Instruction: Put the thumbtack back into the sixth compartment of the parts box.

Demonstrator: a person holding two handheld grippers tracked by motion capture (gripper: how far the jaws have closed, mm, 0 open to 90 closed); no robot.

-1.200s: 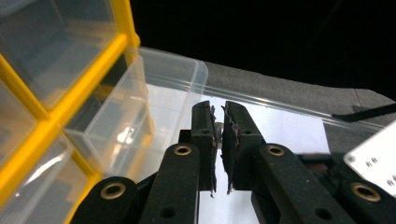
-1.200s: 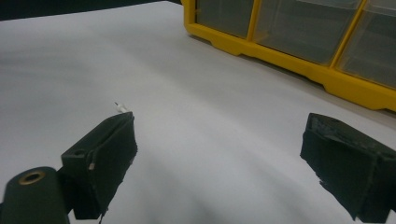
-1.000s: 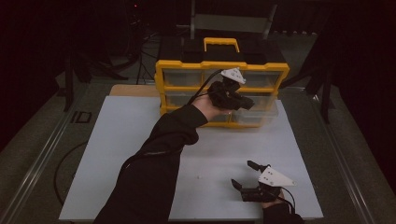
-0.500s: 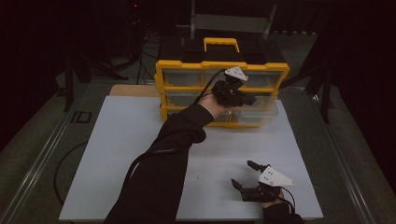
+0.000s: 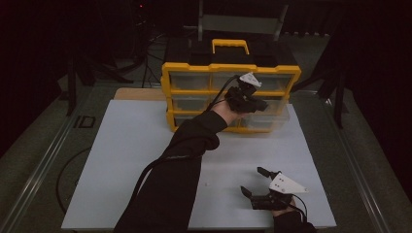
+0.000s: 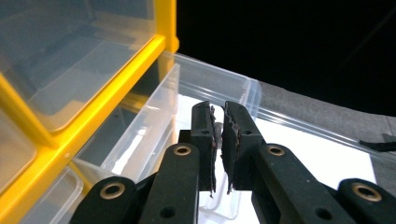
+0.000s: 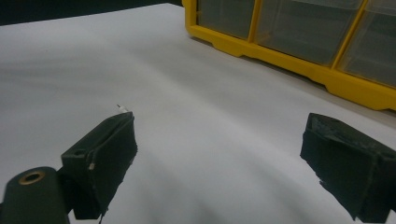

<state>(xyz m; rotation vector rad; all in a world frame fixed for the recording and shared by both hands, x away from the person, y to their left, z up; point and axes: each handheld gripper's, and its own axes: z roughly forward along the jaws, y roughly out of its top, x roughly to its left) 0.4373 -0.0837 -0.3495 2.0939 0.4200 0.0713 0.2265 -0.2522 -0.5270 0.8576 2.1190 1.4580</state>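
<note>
In front of the yellow drawer cabinet (image 5: pixel 231 80), the left gripper (image 6: pixel 218 140) is held nearly closed above its pulled-out clear drawer (image 6: pixel 187 100), gripping nothing, while the right gripper (image 7: pixel 219 163) is kept wide open and empty, well apart from the cabinet.

Left sleeve: a long, dark, loosely creased sleeve (image 5: pixel 175 165) covered the forearm up to the wrist behind the left gripper (image 5: pixel 260 104).
Left gripper body: black, with a pale grey three-cornered plate (image 5: pixel 250 79) on top and a thin dark cable (image 5: pixel 221 94) trailing back along the arm.
Left gripper jaws: two black arms with brass-ringed pivot holes (image 6: pixel 181 150); the inner pads (image 6: pixel 208 140) were dark, rough and frayed at the edges.
Right sleeve: a dark cuff (image 5: pixel 291 224) sat just behind the right gripper (image 5: pixel 256 182).
Right gripper body: black, topped by a pale grey three-cornered plate (image 5: pixel 286 183), with a thin cable (image 5: pixel 302 208) looping beside it.
Right gripper jaws: blocky black pads (image 7: pixel 105 158) with worn corners and one brass-ringed hole (image 7: pixel 31 177).
</note>
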